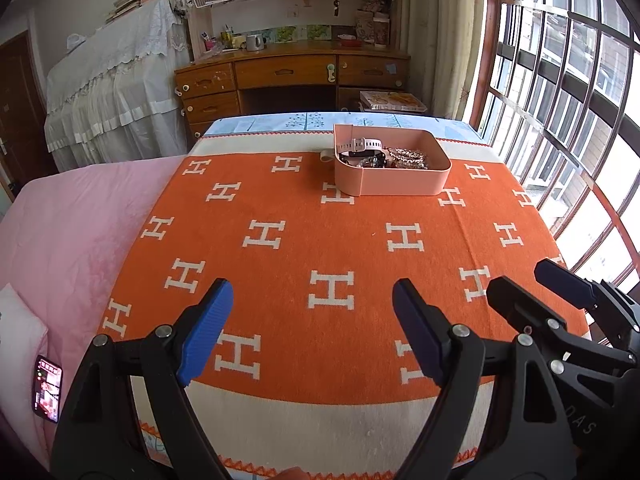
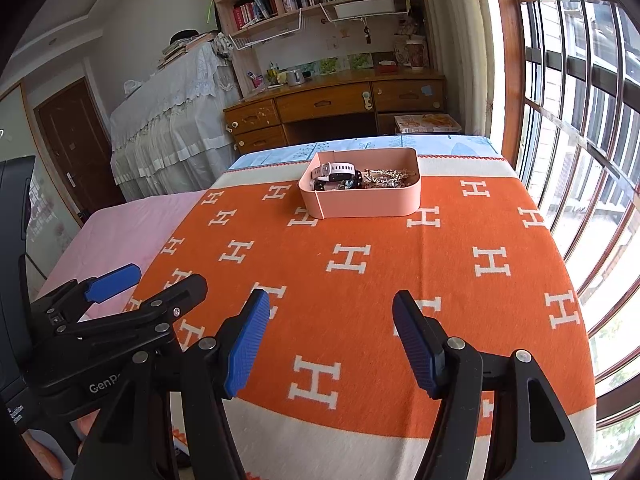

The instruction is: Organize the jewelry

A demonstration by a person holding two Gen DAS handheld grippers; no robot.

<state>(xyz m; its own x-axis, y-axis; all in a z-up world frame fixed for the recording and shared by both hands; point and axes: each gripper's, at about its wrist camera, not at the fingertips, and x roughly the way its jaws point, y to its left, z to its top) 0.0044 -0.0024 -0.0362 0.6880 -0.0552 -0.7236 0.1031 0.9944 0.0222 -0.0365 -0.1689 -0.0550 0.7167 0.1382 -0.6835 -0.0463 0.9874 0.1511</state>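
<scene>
A pink open box (image 1: 394,183) (image 2: 362,202) stands at the far side of the orange blanket (image 1: 320,240) (image 2: 400,280). Inside lie a white-strapped watch (image 1: 362,145) (image 2: 338,169), dark bands and a tangle of sparkly chain jewelry (image 1: 408,156) (image 2: 386,178). My left gripper (image 1: 312,304) hovers open over the blanket's near part, nothing between its blue pads. My right gripper (image 2: 331,316) is open too and empty, close beside the left one. Each gripper also shows at the edge of the other's view, the right gripper (image 1: 538,280) and the left gripper (image 2: 160,276).
The blanket covers a bed with a pink quilt (image 1: 72,232) on the left. A phone (image 1: 47,388) lies on the quilt near the left edge. A barred window (image 1: 568,100) runs along the right. A wooden desk (image 1: 292,76) and bookshelves stand beyond the bed.
</scene>
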